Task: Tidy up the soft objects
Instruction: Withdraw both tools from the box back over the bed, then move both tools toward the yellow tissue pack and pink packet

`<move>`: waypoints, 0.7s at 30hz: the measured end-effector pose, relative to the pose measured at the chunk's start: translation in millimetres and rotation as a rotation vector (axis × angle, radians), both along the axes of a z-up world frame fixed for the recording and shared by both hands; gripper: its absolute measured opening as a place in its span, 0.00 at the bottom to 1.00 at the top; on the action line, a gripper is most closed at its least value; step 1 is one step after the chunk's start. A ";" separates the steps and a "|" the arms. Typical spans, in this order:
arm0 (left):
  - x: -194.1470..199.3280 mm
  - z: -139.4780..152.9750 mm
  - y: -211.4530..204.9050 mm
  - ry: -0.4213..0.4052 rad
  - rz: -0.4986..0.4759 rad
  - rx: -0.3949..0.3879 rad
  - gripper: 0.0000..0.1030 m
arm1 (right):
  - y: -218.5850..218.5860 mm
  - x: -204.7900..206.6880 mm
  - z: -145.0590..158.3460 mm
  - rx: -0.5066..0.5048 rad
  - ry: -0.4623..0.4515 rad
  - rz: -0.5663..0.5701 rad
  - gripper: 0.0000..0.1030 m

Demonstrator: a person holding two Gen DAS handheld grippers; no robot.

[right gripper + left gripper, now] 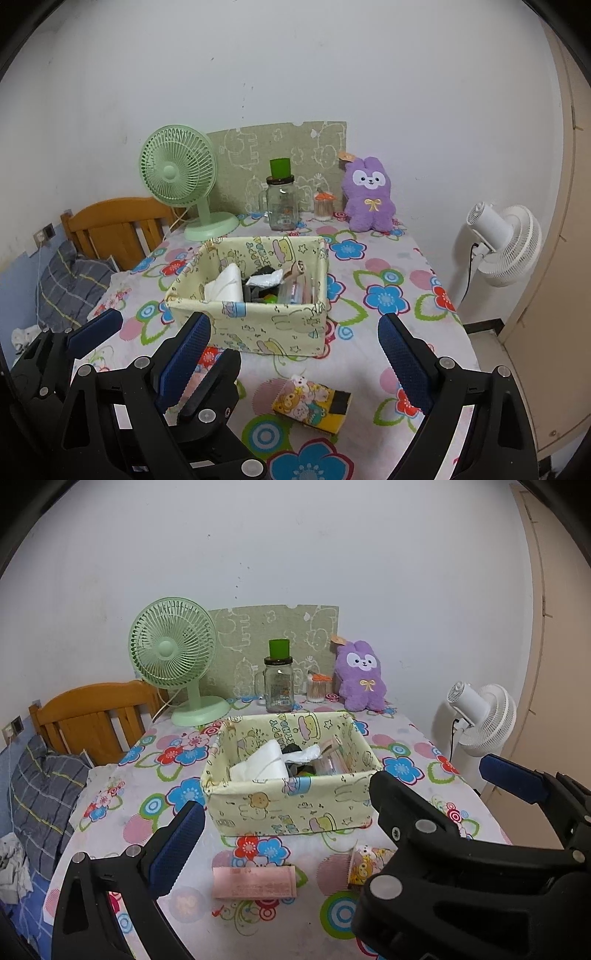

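A purple plush bunny sits upright at the back of the flowered table, against the wall; it also shows in the right wrist view. A pale yellow fabric box stands mid-table with white tissue and small items inside; it also shows in the right wrist view. A pink tissue pack and a cartoon-print pack lie in front of the box. My left gripper is open and empty, near the table's front. My right gripper is open and empty above the cartoon pack.
A green desk fan, a glass jar with a green lid and a cotton swab tub stand at the back. A white floor fan stands right of the table. A bed with a wooden headboard lies left.
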State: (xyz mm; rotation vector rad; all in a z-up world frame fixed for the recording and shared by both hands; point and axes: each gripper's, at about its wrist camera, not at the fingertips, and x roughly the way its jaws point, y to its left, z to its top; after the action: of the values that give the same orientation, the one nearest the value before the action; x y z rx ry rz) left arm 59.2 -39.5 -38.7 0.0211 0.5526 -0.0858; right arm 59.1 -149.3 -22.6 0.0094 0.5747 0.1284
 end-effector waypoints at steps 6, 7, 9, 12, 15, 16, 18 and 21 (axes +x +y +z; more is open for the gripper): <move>-6.4 -7.7 -1.0 -0.003 -0.020 -0.012 1.00 | -0.8 -6.2 -7.3 0.005 0.000 0.007 0.91; -7.2 -8.7 -1.1 -0.001 -0.022 -0.013 1.00 | -0.9 -7.1 -9.0 0.007 0.001 0.011 0.91; -8.9 -11.9 -1.0 -0.001 -0.023 -0.014 1.00 | -0.9 -8.9 -11.9 0.007 0.000 0.011 0.91; -10.2 -17.8 -0.8 0.005 -0.024 -0.018 1.00 | 0.0 -12.5 -16.5 0.002 -0.008 0.012 0.91; -11.9 -25.0 0.4 0.013 -0.028 -0.027 1.00 | 1.4 -13.3 -22.3 -0.002 -0.005 0.019 0.91; -12.3 -27.7 0.4 0.016 -0.028 -0.027 1.00 | 1.8 -13.5 -24.4 -0.004 -0.005 0.021 0.91; -12.6 -32.0 0.8 0.019 -0.029 -0.027 1.00 | 2.6 -14.2 -29.4 -0.007 -0.003 0.022 0.91; -12.9 -38.9 -0.1 0.027 -0.033 -0.023 1.00 | 3.0 -14.2 -37.0 -0.002 0.006 0.028 0.91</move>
State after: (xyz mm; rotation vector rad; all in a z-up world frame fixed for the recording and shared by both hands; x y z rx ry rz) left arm 46.3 -39.5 -77.6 0.0063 0.5786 -0.1245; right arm 44.9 -146.3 -59.5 -0.0004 0.5813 0.1546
